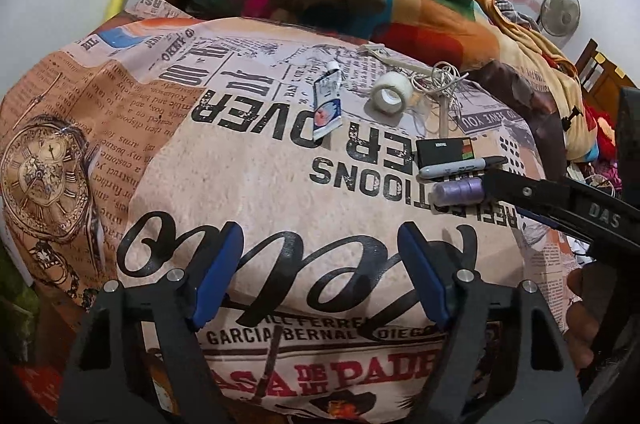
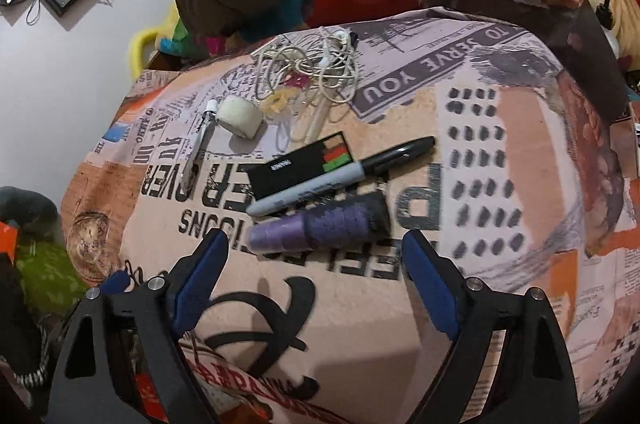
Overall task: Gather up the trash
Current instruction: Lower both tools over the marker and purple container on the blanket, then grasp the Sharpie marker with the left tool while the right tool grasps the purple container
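On a bed's printed blanket (image 2: 400,304), a purple thread spool (image 2: 316,228) lay lengthwise beside a marker (image 2: 340,175). The right gripper (image 2: 316,280) and left gripper (image 1: 320,272) hovered, jaws spread, empty. Tangled cord (image 2: 316,67) blurred behind.

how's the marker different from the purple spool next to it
The marker is slim and long, grey-bodied with a black cap; the purple spool is short, fat and wound with thread. The marker is smooth plastic; the spool looks ribbed and fuzzy. Both lie on their sides on the printed cloth, side by side, just ahead of the right tool.
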Action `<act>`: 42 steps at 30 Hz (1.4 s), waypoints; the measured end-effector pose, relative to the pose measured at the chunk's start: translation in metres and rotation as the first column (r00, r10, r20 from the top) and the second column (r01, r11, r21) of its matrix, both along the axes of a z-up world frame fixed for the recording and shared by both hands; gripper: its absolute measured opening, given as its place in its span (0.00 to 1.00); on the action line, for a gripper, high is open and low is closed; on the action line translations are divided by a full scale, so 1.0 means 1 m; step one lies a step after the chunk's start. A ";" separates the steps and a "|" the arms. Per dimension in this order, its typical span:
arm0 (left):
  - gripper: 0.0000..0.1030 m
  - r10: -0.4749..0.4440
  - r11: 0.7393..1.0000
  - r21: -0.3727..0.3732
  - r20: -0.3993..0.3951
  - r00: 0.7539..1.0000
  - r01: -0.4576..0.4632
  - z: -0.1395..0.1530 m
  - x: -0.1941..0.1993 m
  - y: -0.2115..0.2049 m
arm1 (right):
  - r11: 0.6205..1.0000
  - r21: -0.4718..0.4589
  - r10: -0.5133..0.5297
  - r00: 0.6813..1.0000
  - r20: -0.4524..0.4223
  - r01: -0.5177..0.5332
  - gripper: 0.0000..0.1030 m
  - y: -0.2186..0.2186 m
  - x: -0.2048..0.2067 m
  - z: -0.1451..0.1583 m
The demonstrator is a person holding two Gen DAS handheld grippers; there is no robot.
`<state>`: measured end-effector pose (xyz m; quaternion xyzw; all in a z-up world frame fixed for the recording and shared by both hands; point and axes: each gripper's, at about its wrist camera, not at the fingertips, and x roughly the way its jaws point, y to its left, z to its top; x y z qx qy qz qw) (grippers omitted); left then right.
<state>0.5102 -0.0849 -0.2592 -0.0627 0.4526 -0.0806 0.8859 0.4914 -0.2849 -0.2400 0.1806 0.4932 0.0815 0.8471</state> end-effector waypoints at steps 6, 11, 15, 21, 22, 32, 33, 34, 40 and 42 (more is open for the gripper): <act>0.76 0.005 1.000 0.004 0.018 1.000 -0.005 0.005 -0.005 0.005 | 0.993 -0.115 -0.027 1.000 0.004 0.027 0.69 0.016 0.013 -0.003; 0.76 0.001 1.000 0.010 0.034 0.999 -0.001 0.009 -0.008 0.006 | 0.979 -0.205 0.001 1.000 0.005 0.000 0.48 0.024 0.011 -0.010; 0.76 -0.030 1.000 0.003 0.027 0.999 0.030 0.010 -0.005 0.000 | 0.979 -0.202 0.026 1.000 0.008 -0.024 0.46 0.019 0.004 -0.011; 0.76 -0.137 0.991 0.014 0.013 0.991 0.136 0.011 0.011 -0.025 | 0.980 -0.182 0.078 0.997 0.012 -0.075 0.43 -0.003 -0.007 -0.010; 0.74 -0.164 0.986 0.012 0.016 0.986 0.164 0.012 0.014 -0.031 | 0.981 -0.175 0.087 0.996 0.015 -0.084 0.43 -0.004 -0.007 -0.010; 0.36 -0.392 0.920 -0.033 -0.007 0.920 0.391 0.004 0.066 -0.100 | 0.973 -0.203 0.119 0.992 0.032 -0.111 0.44 -0.029 -0.001 -0.011; 0.36 -0.405 0.914 -0.031 -0.007 0.914 0.405 0.003 0.070 -0.106 | 0.972 -0.208 0.117 0.993 0.031 -0.108 0.44 -0.032 -0.002 -0.009; 0.36 -0.415 0.909 -0.027 -0.009 0.910 0.415 0.001 0.073 -0.111 | 0.972 -0.209 0.117 0.993 0.032 -0.108 0.44 -0.032 -0.002 -0.008; 0.36 -0.460 0.886 0.041 -0.041 0.887 0.462 -0.011 0.085 -0.135 | 0.984 -0.142 0.109 0.994 0.014 -0.106 0.44 -0.043 -0.009 -0.005; 0.36 -0.473 0.878 0.065 -0.041 0.880 0.475 -0.012 0.081 -0.139 | 0.988 -0.118 0.098 0.995 0.005 -0.096 0.45 -0.045 -0.012 -0.006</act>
